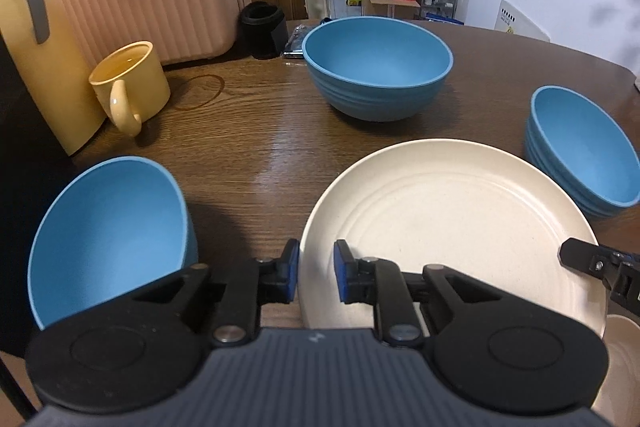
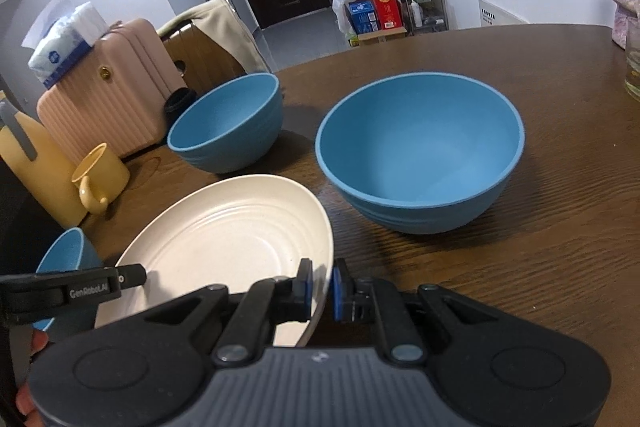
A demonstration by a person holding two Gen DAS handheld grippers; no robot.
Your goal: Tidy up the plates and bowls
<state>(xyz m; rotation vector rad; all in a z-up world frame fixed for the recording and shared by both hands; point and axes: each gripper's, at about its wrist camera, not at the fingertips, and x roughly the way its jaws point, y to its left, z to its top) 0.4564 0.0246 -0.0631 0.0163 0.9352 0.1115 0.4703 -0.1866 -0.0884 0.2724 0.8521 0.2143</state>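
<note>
Both the left gripper point(image 1: 316, 271) and right gripper point(image 2: 322, 287) clamp the cream plate point(image 1: 452, 211) rim, apparently lifted; next, stack it

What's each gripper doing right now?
Left gripper: shut on the cream plate, at its left rim.
Right gripper: shut on the same plate's right rim.

Both of your wrist views are evenly lit by soft indoor light from overhead, neither dim nor harsh. A pale streak of glare runs down the wooden table point(image 1: 276, 155) in the left view. Soft shadows sit under the blue bowl point(image 2: 420, 151) and the cream plate point(image 2: 236, 239). The fisheye lens bends straight lines, and the corners fall to black. Everything close is sharp; the far room looks slightly soft and grainy.
</note>
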